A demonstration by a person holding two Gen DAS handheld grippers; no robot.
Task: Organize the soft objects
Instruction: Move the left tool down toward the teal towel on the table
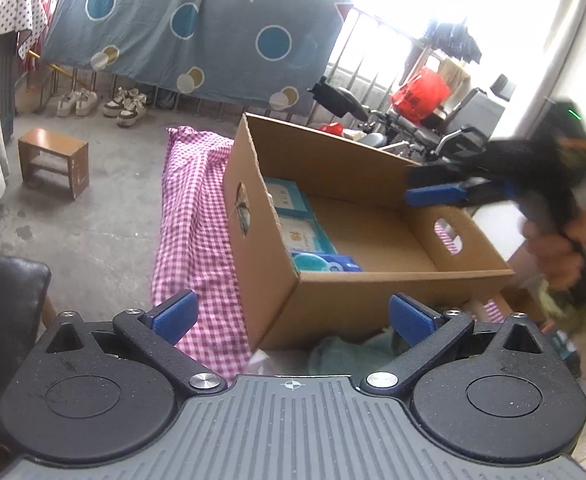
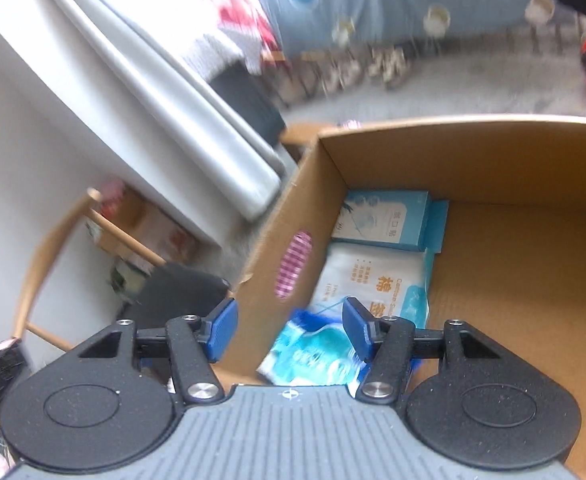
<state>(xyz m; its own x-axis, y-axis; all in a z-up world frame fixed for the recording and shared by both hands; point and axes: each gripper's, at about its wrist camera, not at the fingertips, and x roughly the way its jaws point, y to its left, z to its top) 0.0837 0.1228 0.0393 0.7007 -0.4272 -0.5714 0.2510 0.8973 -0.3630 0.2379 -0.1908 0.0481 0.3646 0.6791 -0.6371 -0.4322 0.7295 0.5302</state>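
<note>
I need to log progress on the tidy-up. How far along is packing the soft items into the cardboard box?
Done: three packs line one end of the cardboard box: a light blue carton, a white tissue pack and a blue pouch. In hand: nothing; the right tool is open above the pouch, the left tool open too. Left: most of the box floor is bare, and a greenish cloth lies outside.

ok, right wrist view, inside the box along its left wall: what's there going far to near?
Light blue box → white wipes pack → blue-and-teal pack, all lying in the cardboard box. The rest of the floor of the box is bare.
</note>
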